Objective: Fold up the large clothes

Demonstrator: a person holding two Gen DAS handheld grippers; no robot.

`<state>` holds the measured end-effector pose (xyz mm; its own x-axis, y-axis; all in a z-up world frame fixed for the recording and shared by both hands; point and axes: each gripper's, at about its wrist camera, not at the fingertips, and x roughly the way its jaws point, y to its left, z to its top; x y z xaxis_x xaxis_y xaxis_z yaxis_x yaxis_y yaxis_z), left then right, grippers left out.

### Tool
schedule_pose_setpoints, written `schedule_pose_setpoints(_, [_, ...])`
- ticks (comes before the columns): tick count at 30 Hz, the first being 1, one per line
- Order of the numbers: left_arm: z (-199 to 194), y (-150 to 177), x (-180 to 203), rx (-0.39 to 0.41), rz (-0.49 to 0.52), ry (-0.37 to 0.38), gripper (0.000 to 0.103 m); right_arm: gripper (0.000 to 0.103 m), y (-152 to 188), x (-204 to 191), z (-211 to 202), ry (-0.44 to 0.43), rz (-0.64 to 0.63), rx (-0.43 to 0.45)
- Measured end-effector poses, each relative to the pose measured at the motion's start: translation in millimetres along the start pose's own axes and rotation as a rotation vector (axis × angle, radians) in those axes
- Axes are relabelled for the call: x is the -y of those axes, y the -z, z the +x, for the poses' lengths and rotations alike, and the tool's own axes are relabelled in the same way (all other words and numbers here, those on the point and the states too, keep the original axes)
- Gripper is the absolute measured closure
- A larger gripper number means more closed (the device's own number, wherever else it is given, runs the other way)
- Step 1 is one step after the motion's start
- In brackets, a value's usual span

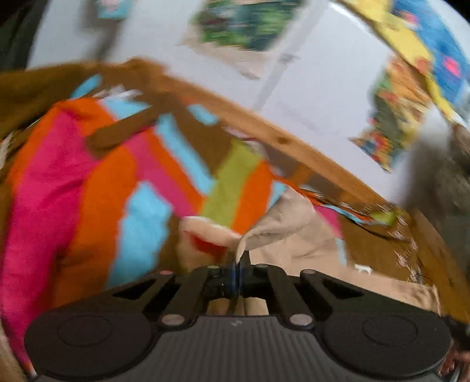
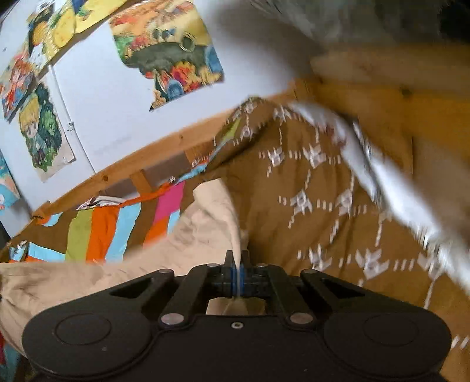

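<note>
- Clamping a pinched fold of beige garment (image 1: 282, 217) between closed black fingers, left gripper (image 1: 238, 260) in the foreground, jaws pressed together with cloth squeezed in the narrow slit.
- Rising from that grip in a creased peak, then spreading off to the right of the fingers and below them under the linkage.
- Showing a small red patch (image 1: 205, 244) on the beige cloth just left of the fingertips; unclear whether print or lining.
- Lying beyond and to the left of the left gripper, striped blanket (image 1: 97, 176) in pink, orange, sky blue and lime on a brown ground, heavily blurred.
- Running diagonally behind the blanket, wooden rail (image 1: 293, 144), with a pale wall (image 1: 317, 85) and colourful posters (image 1: 246, 23) further off.
- Gripping the same beige garment (image 2: 205, 214) in the right gripper (image 2: 237, 258), fingers shut tight on a thin ridge of cloth.
- Draping away from the right gripper toward the left and low, forming a wide pale band across the striped blanket (image 2: 100, 232).
- Lying ahead and to the right of the right gripper, brown cover with white motifs (image 2: 308, 188), bunched into a hump.
- Crossing the far right in a blur, something white and grey (image 2: 390, 188); cannot tell what.
- Hanging on the wall beyond the wooden rail (image 2: 117, 173), cartoon posters (image 2: 170, 50).
</note>
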<state>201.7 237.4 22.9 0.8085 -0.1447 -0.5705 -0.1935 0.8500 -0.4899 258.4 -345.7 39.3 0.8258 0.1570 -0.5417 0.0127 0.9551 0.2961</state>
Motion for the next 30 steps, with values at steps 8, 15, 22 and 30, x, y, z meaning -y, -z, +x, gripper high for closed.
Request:
schedule_pose_setpoints(8, [81, 7, -27, -0.114, -0.075, -0.100, 0.102, 0.101, 21, 11, 72, 0.130, -0.029, -0.165])
schedule_pose_setpoints(15, [55, 18, -40, -0.079, -0.081, 0.024, 0.029, 0.055, 34, 37, 27, -0.029, 0.084, -0.120])
schedule_pose_setpoints(22, [31, 66, -34, -0.206, -0.016, 0.107, 0.049, 0.047, 78, 50, -23, -0.116, 0.111, -0.111])
schedule_pose_setpoints(30, [26, 72, -12, -0.195, 0.038, 0.058, 0.098, 0.102, 78, 26, -10, -0.064, 0.073, -0.053])
